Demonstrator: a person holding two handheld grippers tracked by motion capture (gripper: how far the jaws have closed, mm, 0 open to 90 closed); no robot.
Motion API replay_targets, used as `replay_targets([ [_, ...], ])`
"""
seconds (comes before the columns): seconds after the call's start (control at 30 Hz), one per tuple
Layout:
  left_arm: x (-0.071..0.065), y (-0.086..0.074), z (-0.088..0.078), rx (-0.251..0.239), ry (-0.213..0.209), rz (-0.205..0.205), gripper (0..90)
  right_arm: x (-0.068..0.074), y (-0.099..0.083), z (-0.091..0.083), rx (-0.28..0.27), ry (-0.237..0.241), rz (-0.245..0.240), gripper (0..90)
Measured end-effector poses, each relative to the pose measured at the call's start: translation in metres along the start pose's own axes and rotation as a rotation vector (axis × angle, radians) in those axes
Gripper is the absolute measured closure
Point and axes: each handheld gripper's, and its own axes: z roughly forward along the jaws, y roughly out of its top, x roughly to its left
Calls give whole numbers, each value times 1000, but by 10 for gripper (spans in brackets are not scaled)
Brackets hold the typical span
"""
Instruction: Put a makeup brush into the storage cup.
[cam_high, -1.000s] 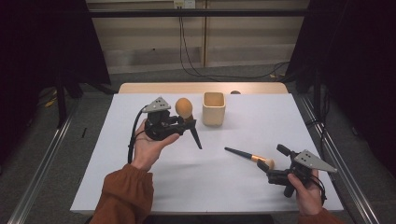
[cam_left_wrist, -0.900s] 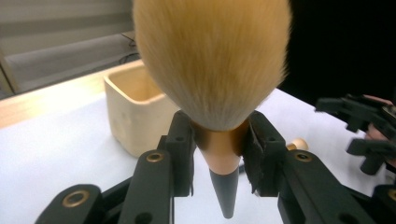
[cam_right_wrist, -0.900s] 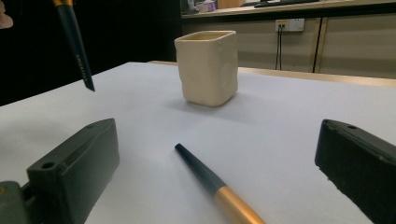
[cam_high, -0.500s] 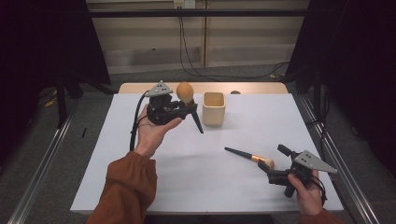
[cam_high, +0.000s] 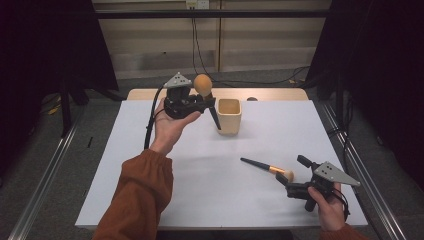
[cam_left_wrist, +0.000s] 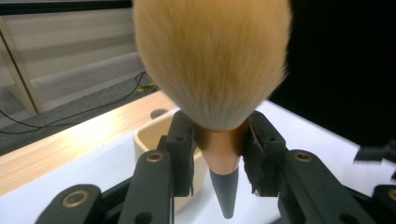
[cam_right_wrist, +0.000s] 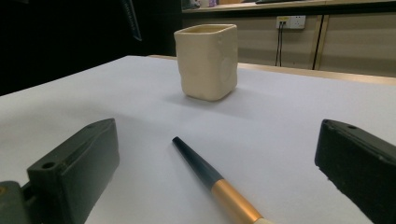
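Lifted toward the cup (cam_high: 229, 115), left tool (cam_high: 204, 102) clamps big brush (cam_high: 203, 85), handle tip cropped; right tool (cam_high: 290, 184) gapes, empty.

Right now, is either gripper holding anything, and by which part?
The left gripper holds a big fluffy brush by its copper collar, bristles up. The right gripper holds nothing.

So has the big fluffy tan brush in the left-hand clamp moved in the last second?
Yes. The fluffy tan brush, clamped in the left gripper, has travelled up and away from the person, closing in on the cream square cup, which stayed put.
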Motion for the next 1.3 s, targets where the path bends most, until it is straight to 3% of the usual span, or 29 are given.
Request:
replay_targets([
  [0.37, 11, 14, 10, -53, 44, -1, 663, 1, 0, 0, -3, -1, -1, 0],
  [0.5, 14, 17, 18, -68, 41, -4, 664, 0, 0, -1, -8, -9, 1, 0],
  [0.57, 14, 17, 23, -56, 74, 17, 663, 0, 0, -1, -11, -8, -2, 0],
  [0.7, 17, 14, 32, -61, 93, 18, 663, 0, 0, -1, -8, -3, -7, 0],
  [0.9, 19, 13, 43, -60, 92, 18, 663, 1, -1, -1, -4, -1, -3, 0],
  [1.1, 22, 6, 51, -14, 102, 38, 664, 1, -1, -2, -6, 0, -8, 0],
  [1.3, 21, 4, 57, -7, 95, 43, 663, 1, -2, -2, -3, 3, -6, 0],
])
